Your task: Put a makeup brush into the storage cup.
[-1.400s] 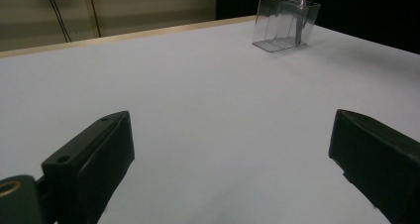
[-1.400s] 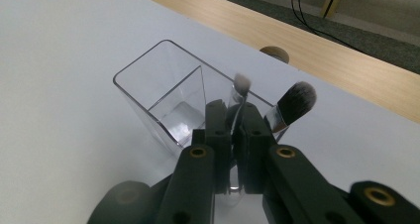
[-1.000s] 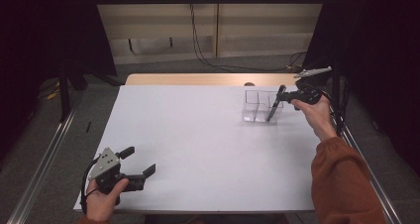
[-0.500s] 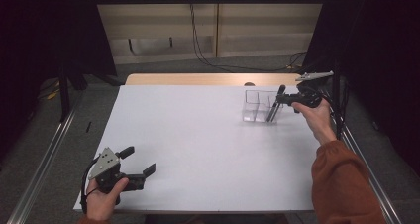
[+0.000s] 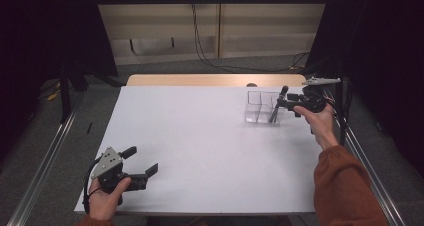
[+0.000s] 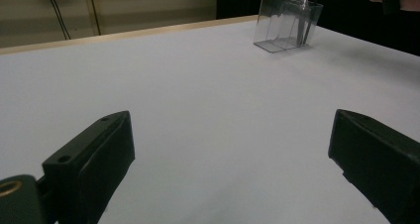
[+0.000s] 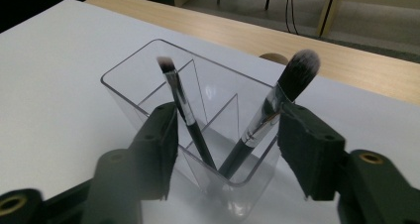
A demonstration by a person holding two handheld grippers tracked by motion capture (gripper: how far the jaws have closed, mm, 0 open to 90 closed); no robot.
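A clear acrylic organizer (image 5: 260, 107) stands at the table's far right, also seen as the organizer (image 7: 148, 78) and the organizer (image 6: 285, 23). Two makeup brushes lean in its near compartment: a thin angled brush (image 7: 179, 102) and a fluffy dark brush (image 7: 292, 78), the latter also visible as the brush (image 5: 278, 104). My right gripper (image 7: 228, 115) is open, its jaws straddling that compartment, the right jaw beside the fluffy brush's ferrule; from above the right gripper (image 5: 286, 104) sits at the organizer's right end. My left gripper (image 5: 143, 159) rests open near the front left edge, empty, as is the left gripper (image 6: 230, 120).
The white table top (image 5: 200, 136) spreads between the two hands. A wooden strip (image 5: 200, 80) runs along the far edge. Metal rails (image 5: 45, 156) flank the table, and cables (image 5: 205, 46) lie on the floor beyond.
The right hand and its gripper have shifted slightly right and down beside the organizer. The brushes and the left gripper stay where they were.
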